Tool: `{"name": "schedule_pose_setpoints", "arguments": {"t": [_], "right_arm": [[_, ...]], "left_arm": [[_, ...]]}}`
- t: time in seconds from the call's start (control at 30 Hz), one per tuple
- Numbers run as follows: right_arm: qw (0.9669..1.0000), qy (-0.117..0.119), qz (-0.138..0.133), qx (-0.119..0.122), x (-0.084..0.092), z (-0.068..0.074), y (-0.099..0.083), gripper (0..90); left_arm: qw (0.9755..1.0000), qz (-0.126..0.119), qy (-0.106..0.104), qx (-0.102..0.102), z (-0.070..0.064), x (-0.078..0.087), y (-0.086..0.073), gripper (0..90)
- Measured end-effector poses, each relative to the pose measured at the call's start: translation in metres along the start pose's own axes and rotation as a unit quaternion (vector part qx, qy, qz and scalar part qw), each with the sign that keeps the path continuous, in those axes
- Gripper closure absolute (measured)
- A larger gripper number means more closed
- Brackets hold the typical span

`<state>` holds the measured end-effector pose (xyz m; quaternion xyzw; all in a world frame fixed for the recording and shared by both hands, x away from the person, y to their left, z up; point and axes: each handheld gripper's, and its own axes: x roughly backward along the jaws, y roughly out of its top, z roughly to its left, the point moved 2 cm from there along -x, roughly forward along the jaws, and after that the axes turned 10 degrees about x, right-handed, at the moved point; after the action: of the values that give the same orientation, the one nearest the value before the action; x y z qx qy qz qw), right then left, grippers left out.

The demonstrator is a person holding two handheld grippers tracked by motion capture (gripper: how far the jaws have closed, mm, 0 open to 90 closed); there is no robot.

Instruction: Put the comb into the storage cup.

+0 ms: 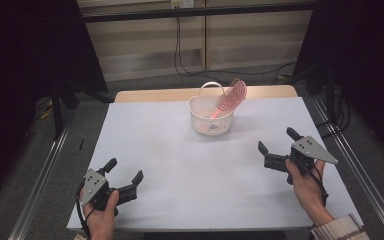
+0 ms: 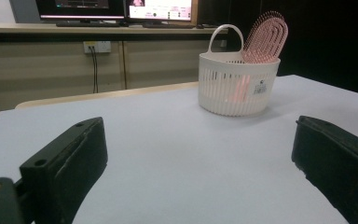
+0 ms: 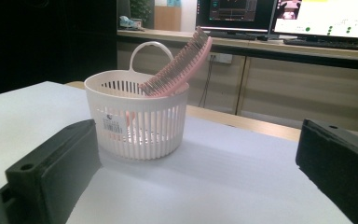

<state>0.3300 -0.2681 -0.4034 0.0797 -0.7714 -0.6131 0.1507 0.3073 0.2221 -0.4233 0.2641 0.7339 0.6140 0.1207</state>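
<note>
Your left gripper (image 1: 125,175) sits at the lower left of the high view, jaws spread wide and holding nothing; your right gripper (image 1: 278,141) at the right of the frame is just as wide and bare. The pink hairbrush (image 1: 231,96) stands tilted, handle down, in the white basket (image 1: 210,122) at upper centre, well apart from both.

High view above my side, looking forward and down, my two gripper views low over the counter (image 1: 180,165), both facing the basket (image 2: 237,84).
</note>
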Motion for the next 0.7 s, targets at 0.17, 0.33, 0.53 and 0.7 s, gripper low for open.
{"name": "schedule_pose_setpoints", "arguments": {"t": [0.17, 0.33, 0.53, 0.7], "right_arm": [[1.0, -0.003, -0.002, -0.001, 0.009, 0.001, -0.003, 0.0], [1.0, 0.0, 0.001, -0.004, 0.02, 0.001, -0.005, 0.0], [0.9999, -0.01, -0.002, -0.007, 0.031, -0.002, -0.009, 0.0], [0.9998, -0.018, -0.003, -0.01, 0.04, -0.003, -0.017, 0.0]], "left_arm": [[1.0, -0.002, -0.002, 0.003, 0.0, 0.0, 0.0, 3.4], [1.0, 0.002, 0.002, -0.008, -0.001, 0.001, -0.001, 3.3], [1.0, 0.001, 0.006, -0.004, -0.001, 0.002, -0.001, 3.3], [1.0, 0.0, 0.001, -0.005, -0.003, 0.001, -0.002, 3.3]]}}
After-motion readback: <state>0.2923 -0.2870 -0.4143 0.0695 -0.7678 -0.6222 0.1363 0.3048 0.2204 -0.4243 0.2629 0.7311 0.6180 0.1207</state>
